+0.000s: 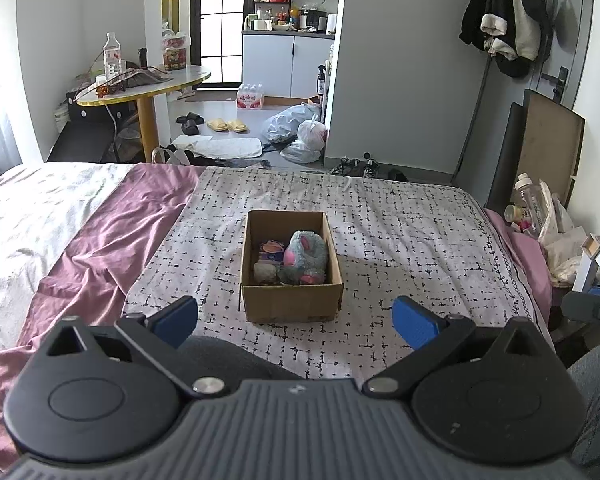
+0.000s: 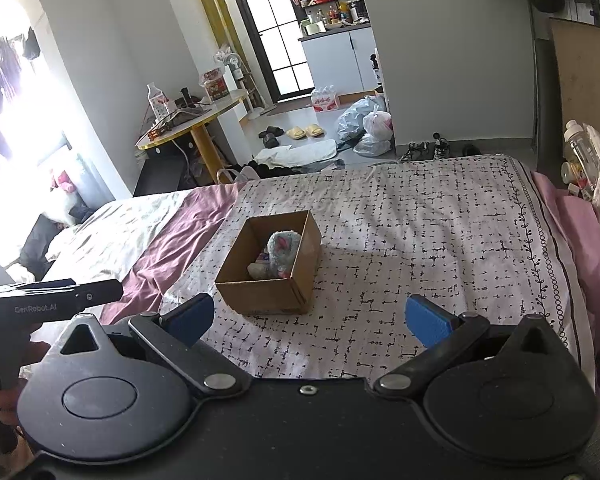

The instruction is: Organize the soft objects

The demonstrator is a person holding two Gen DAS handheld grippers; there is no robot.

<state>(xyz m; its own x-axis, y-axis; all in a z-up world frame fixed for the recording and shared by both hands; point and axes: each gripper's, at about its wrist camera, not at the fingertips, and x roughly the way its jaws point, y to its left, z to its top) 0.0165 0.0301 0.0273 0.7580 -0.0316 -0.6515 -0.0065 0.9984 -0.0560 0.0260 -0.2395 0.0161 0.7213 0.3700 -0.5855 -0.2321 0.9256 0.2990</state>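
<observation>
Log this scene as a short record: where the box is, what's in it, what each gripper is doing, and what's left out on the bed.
surface: bed with patterned sheet
container: open cardboard box on the sheet, upright
contents: grey-and-pink plush toy, small printed packet, grey roundish soft item
left gripper: jaws wide apart, empty, short of the box
right gripper: jaws wide apart, empty, short of the box
loose soft objects on sheet: none visible
</observation>
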